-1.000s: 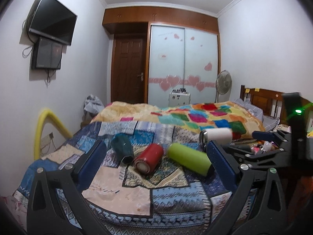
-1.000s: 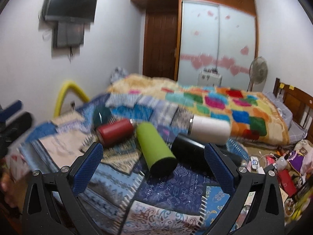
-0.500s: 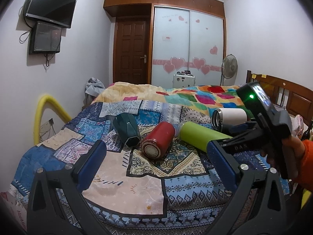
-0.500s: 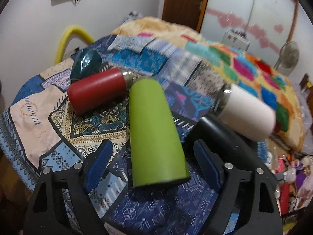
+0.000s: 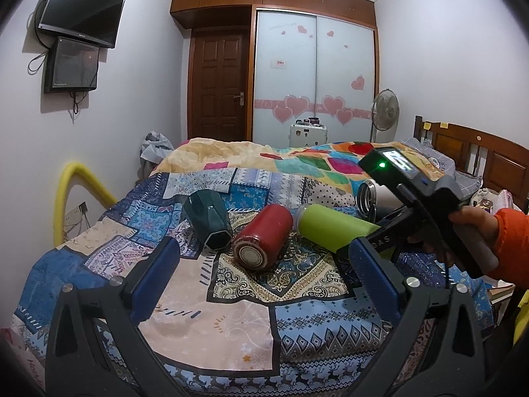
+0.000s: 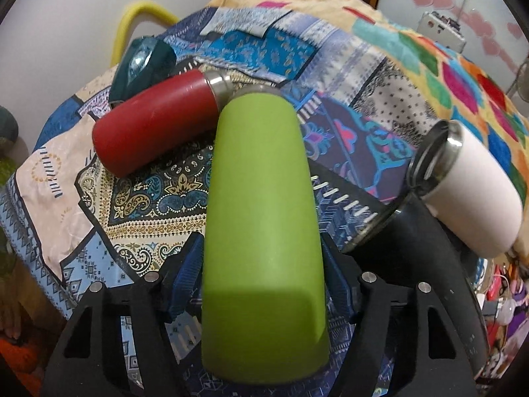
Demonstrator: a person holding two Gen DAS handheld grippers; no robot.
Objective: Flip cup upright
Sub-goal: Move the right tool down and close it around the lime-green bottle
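Several cups lie on their sides on the patchwork bedspread. The green cup lies between the blue pads of my right gripper, which is shut on its base end; it also shows in the left wrist view. A red cup, a dark teal cup, a white cup and a black cup lie beside it. My left gripper is open and empty above the bed's near edge, short of the red cup.
A yellow tube arches at the bed's left side by the wall. A wooden headboard is at the right. Clutter lies on the floor to the right of the bed. A rumpled colourful blanket covers the far half.
My right gripper has moved forward and down onto the green cup and its jaws have closed on it. The left gripper has stayed open, shifting its view slightly.
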